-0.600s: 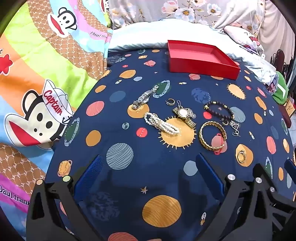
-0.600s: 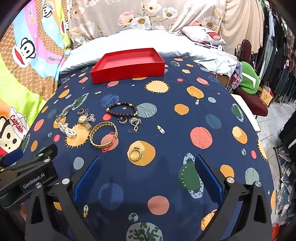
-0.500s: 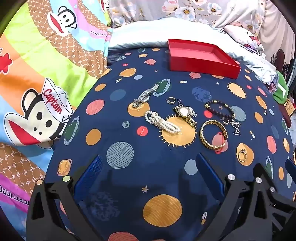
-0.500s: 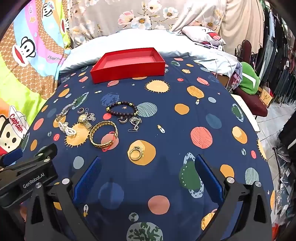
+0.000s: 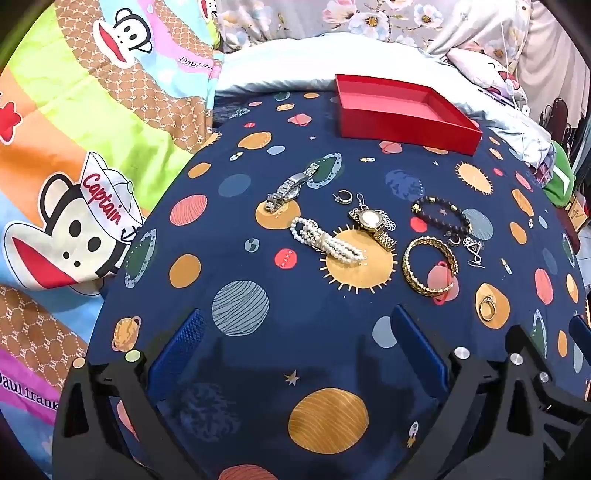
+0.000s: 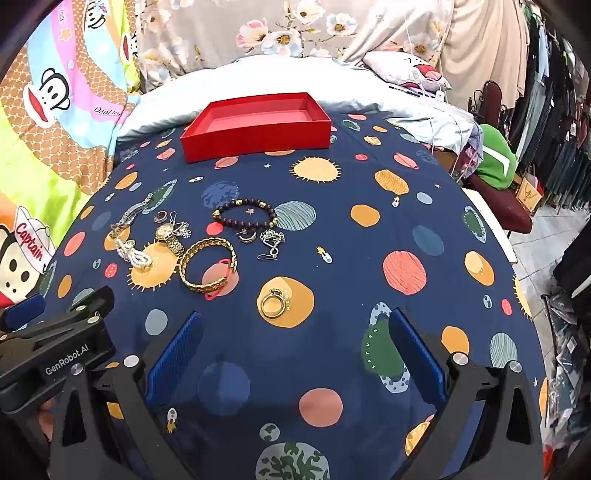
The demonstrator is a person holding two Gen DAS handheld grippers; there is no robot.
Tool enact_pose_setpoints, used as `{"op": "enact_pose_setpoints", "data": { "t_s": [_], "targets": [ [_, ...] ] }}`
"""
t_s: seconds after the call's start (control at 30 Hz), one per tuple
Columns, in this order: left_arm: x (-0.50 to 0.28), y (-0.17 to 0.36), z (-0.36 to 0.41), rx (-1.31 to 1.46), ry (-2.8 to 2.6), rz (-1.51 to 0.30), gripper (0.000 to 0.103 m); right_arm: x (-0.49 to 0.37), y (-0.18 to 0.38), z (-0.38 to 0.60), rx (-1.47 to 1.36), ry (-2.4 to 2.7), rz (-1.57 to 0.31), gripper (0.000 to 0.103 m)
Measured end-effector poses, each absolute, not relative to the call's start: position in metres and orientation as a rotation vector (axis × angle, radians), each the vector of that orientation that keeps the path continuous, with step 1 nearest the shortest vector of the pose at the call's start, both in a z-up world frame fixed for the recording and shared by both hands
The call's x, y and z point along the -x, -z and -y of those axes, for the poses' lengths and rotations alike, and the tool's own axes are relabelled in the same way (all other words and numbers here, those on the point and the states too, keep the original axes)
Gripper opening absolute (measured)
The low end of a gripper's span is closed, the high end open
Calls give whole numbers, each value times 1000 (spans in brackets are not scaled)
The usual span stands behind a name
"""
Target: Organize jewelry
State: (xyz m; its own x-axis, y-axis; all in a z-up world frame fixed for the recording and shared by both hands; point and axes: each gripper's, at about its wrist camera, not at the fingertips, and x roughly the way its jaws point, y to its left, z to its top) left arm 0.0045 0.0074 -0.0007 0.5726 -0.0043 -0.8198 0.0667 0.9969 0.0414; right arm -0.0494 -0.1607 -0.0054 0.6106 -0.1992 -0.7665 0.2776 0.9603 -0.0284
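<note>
Jewelry lies spread on a navy planet-print cloth (image 5: 280, 295): a silver watch (image 5: 291, 187), a pearl bracelet (image 5: 327, 245), a gold watch (image 5: 372, 223), a dark bead bracelet (image 5: 439, 216), a gold bangle (image 5: 430, 266) and a gold ring (image 6: 274, 302). An empty red tray (image 5: 402, 109) sits at the far edge; it also shows in the right wrist view (image 6: 256, 125). My left gripper (image 5: 295, 347) is open and empty, short of the pearl bracelet. My right gripper (image 6: 293, 347) is open and empty, just short of the ring.
Small earrings and charms (image 6: 271, 242) lie beside the bead bracelet. A cartoon monkey blanket (image 5: 74, 184) lies at the left, pillows and floral bedding (image 6: 280, 33) behind the tray. A chair and hanging clothes (image 6: 535, 147) stand off the right edge.
Both grippers have drifted very slightly; the jewelry sits a little lower in the left wrist view. Nothing has been touched.
</note>
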Motion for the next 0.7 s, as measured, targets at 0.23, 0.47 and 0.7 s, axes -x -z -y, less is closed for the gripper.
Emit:
{"op": "enact_pose_setpoints", "data": {
  "t_s": [0.23, 0.47, 0.7],
  "targets": [
    [-12, 4, -9, -70, 41, -968, 98, 49, 7, 160, -96, 277, -873, 98],
    [-6, 4, -10, -69, 41, -962, 98, 49, 7, 160, -95, 277, -875, 98],
    [-5, 4, -11, -70, 40, -961, 98, 49, 7, 160, -95, 277, -876, 98]
  ]
}}
